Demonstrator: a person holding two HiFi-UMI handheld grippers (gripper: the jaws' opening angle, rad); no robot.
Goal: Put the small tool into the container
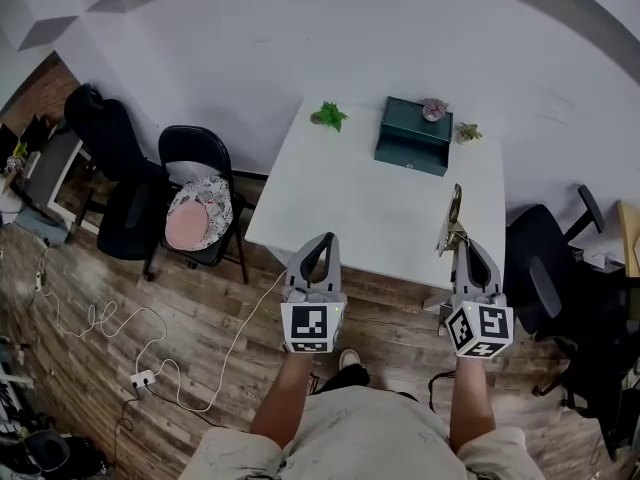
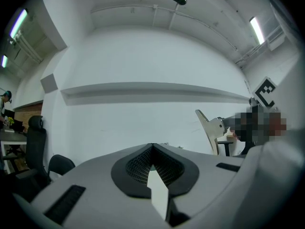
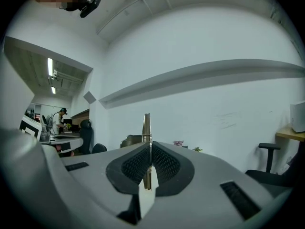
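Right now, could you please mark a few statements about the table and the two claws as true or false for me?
1. The right claw is shut on the small tool. True.
2. The left claw holds a plant. False: its jaws are together with nothing between them.
3. The green container stands on the white table. True.
4. The small tool already lies in the container. False: it sticks out of the right claw, apart from the container.
5. The folding chair stands right of the table. False: in the head view it is on the left.
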